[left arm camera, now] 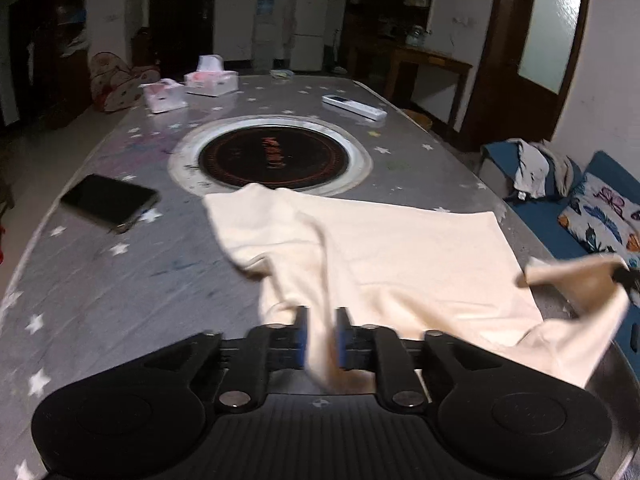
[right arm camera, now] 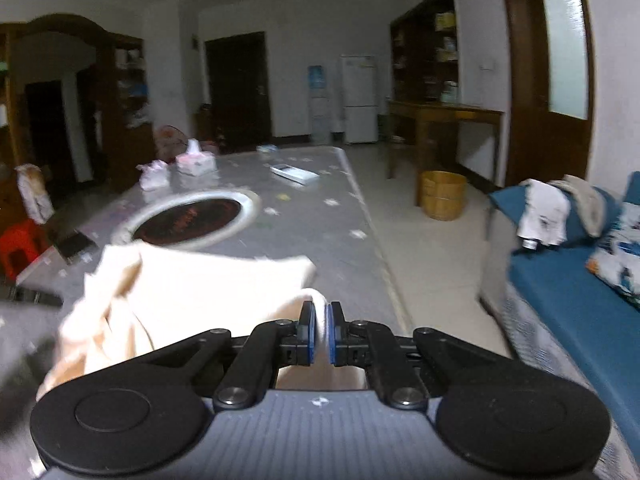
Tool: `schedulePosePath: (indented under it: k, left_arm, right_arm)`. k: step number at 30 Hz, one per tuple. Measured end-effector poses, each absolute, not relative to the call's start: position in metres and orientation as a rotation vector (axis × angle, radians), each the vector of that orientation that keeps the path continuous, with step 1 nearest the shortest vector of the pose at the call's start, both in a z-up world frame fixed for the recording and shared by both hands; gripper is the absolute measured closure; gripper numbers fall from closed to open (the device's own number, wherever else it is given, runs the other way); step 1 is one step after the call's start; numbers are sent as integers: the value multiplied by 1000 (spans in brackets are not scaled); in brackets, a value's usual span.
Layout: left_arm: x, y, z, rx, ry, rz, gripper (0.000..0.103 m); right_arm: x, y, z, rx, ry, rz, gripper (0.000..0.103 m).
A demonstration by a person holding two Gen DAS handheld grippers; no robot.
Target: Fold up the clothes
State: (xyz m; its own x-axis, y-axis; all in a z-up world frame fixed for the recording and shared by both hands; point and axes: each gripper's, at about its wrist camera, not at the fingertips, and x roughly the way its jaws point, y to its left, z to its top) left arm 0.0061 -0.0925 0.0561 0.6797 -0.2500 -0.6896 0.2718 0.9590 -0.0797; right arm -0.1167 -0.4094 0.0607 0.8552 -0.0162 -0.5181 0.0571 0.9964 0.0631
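Tabletop: cream shirt between both jaws

Left tool parted, right tool clamped.

We list, on the grey star-patterned table: a round black cooktop set in a pale ring at the middle; a dark phone near the left edge; two tissue packs at the far left; a white remote at the far right. Beyond the table we note a white fridge, a water dispenser, a wooden bucket on the floor, a blue sofa with a patterned cushion and a red stool.
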Motion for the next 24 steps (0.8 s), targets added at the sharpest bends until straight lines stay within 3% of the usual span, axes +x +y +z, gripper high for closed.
schedulePosePath:
  k: [2,7,9,11,16,24]
  left_arm:
    - [20,-103,49,55,786,-276,67]
    - [44,-115,32,72,819,-276,67]
    - [44,-113,30,63,819,-288,87]
    - [39,-107,31,48,809,-298,96]
    - [16,-82,44,-3,767,-277,99]
    - [-59,-25,65,-100,710,-175,101]
  right_arm:
    - [-129,-412,54,82,564,-60,97]
    - [-144,-420,43,108,616,-76,96]
    - [-146,-421,42,106,621,-76,94]
    - [-147,-421,43,101,619,-74,91]
    - [-150,-415,53,83,591,-54,78]
    - [-147,-381,63,25,581,122,77]
